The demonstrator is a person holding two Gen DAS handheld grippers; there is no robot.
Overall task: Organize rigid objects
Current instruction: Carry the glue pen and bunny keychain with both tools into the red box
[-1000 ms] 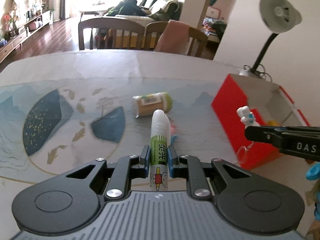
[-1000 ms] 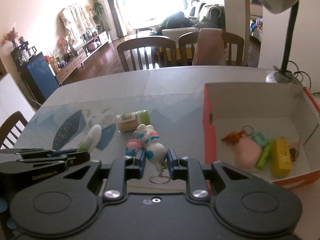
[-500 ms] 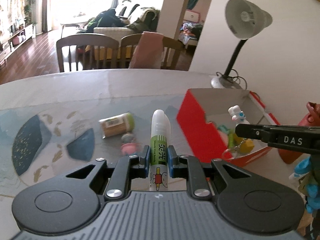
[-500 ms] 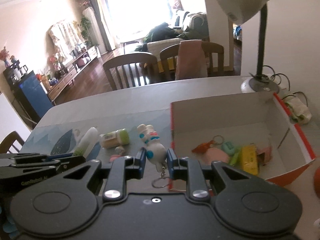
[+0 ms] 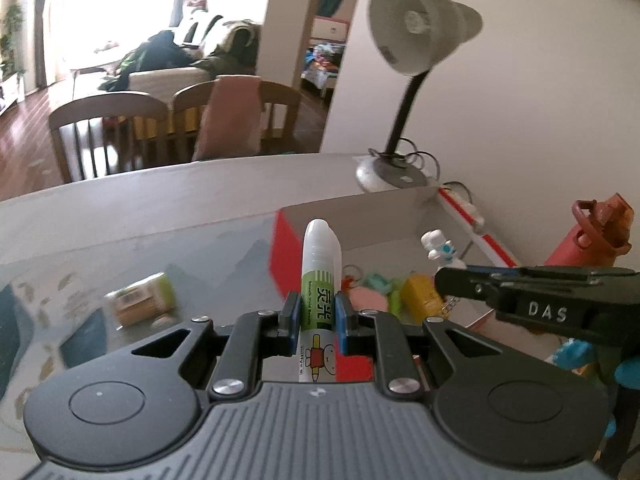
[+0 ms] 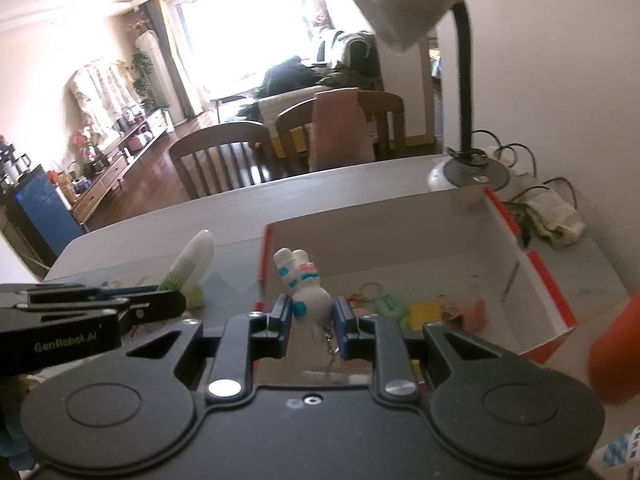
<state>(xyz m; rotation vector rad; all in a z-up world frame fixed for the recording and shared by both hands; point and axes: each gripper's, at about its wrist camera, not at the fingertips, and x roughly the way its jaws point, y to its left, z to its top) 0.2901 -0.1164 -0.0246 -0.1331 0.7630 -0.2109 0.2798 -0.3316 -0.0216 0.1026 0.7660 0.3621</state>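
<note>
Both hand-held grippers have swung over the box (image 6: pixel 496 240), left (image 5: pixel 316 310) clamping the glue tube (image 5: pixel 320 264), right (image 6: pixel 310 312) the rabbit keychain (image 6: pixel 306 288).

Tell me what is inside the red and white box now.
Inside the red and white box lie a yellow block, a mint-green keychain and a pink item. The right hand-held gripper covers the near corner.

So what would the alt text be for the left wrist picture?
The left gripper clamps an upright white glue tube above a red box of small trinkets, while the right gripper beside it holds a bunny keychain.
</note>
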